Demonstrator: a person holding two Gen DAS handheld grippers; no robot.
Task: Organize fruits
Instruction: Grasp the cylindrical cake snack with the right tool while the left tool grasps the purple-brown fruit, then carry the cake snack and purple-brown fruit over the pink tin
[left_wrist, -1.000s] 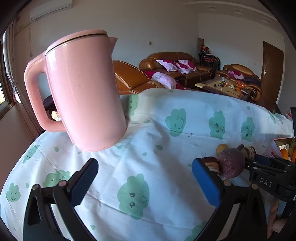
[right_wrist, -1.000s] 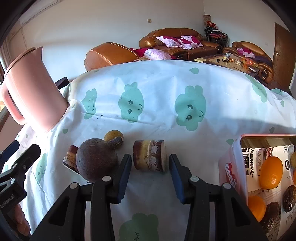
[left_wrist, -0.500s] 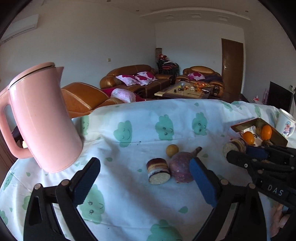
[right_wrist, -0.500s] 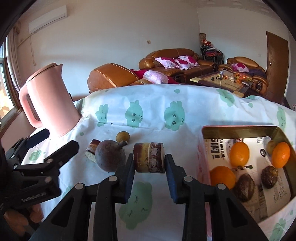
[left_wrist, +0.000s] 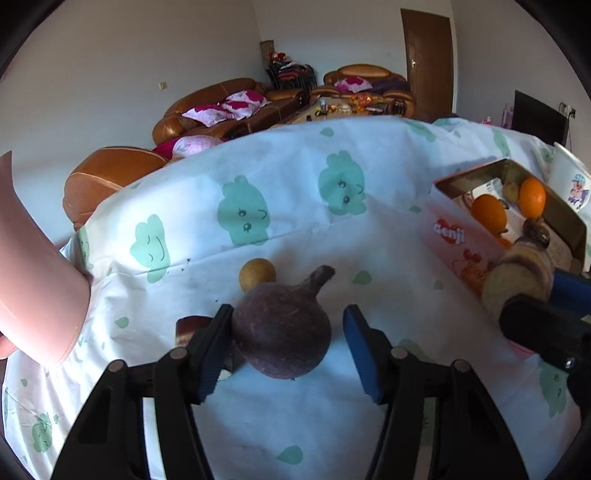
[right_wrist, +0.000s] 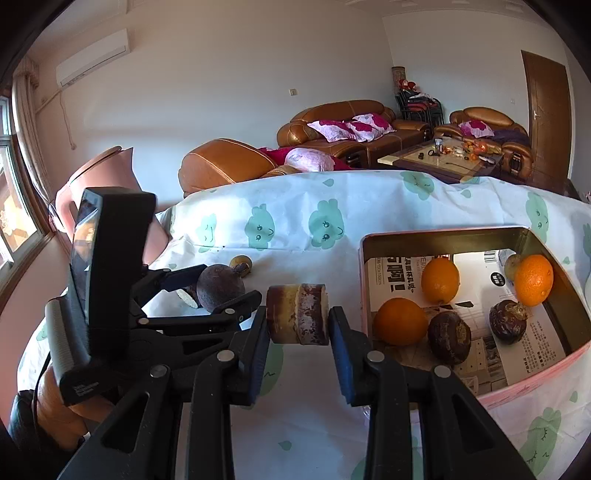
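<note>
A dark purple round fruit (left_wrist: 282, 332) with a short stem lies on the cloud-print cloth. My left gripper (left_wrist: 288, 318) straddles it and its jaws are closing. The left pad touches the fruit, while a gap shows at the right pad. My right gripper (right_wrist: 298, 325) is shut on a cut brown chunk (right_wrist: 297, 314), held above the cloth just left of the pink box (right_wrist: 443, 236). Three oranges (right_wrist: 439, 275) and dark round fruits (right_wrist: 448, 338) lie in the box. A small yellow fruit (left_wrist: 257, 275) and another cut chunk (left_wrist: 192, 328) rest by the purple fruit.
A pink kettle (left_wrist: 37, 295) stands at the table's left end. A white printed mug (left_wrist: 570, 181) sits beyond the box on the right. The cloth (left_wrist: 295, 192) falls away at the far edge, with sofas and a coffee table behind.
My left gripper swung right and down onto the purple fruit, and its jaws narrowed around it. My right gripper closed on the brown chunk and carried it up toward the box.
</note>
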